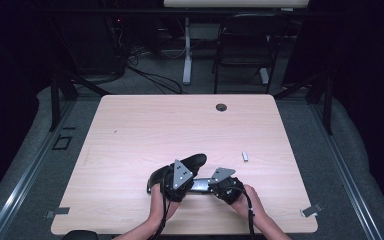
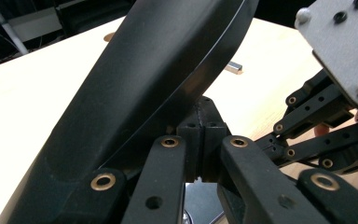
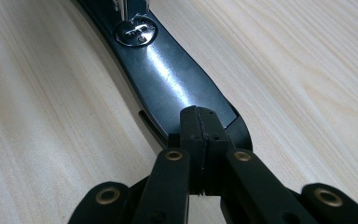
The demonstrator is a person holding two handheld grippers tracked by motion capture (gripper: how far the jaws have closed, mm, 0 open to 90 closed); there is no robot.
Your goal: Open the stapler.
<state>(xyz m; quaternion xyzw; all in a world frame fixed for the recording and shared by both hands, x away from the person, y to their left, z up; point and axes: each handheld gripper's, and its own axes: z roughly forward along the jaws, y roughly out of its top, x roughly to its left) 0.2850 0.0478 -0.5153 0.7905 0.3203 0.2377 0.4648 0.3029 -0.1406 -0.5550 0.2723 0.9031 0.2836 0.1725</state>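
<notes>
A black stapler (image 1: 190, 167) lies near the table's front edge with its top arm (image 2: 158, 79) swung up. My left gripper (image 2: 201, 135) is shut, its tips together under that raised arm with nothing between them. In the high view the left gripper (image 1: 177, 180) sits against the stapler's left end. My right gripper (image 3: 199, 116) is shut too, its closed tips resting on the end of the stapler's shiny black base (image 3: 168, 79). Farther up the base is the round metal anvil (image 3: 135, 31). The right gripper (image 1: 216, 186) comes in from the right.
A small silver strip of staples (image 1: 245, 156) lies on the pale wooden table (image 1: 145, 130) to the right of the grippers. A cable hole (image 1: 221, 107) is near the far edge. A chair (image 1: 245, 45) and a desk leg stand beyond the table.
</notes>
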